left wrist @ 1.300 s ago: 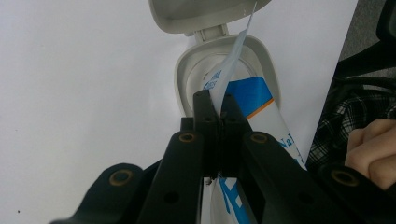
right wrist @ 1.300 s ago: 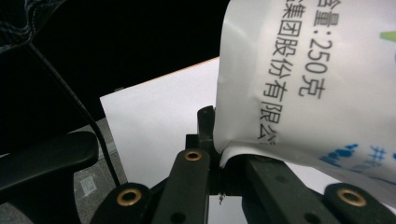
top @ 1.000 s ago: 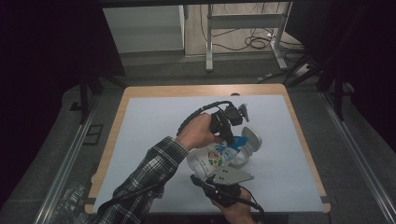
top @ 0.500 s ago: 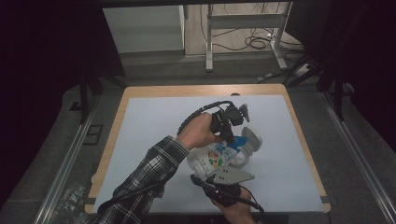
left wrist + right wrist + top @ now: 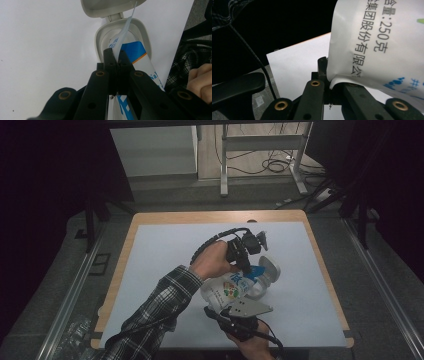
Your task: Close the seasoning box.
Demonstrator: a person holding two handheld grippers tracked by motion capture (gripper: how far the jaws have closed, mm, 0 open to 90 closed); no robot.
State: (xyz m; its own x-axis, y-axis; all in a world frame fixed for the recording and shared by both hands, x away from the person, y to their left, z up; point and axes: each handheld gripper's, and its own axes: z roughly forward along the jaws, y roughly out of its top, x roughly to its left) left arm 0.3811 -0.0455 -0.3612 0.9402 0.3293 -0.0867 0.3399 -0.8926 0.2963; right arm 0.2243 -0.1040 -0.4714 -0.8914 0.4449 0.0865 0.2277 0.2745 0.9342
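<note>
The pouch (image 5: 235, 287) lies on the surface (image 5: 160, 255) right of centre in the high view, the left gripper (image 5: 246, 266) at its upper end (beside the open lid (image 5: 270, 266)), the right gripper (image 5: 227, 309) at its lower end.

No visible change, prev→now

A white plastic pouch with blue and green print (image 5: 234, 289) lies on the pale sheet-covered surface (image 5: 165, 255), between the left tongs (image 5: 248, 270) and the right tongs (image 5: 231, 306). A white flip-lid container (image 5: 269, 270) sits just beside the left tongs.
</note>
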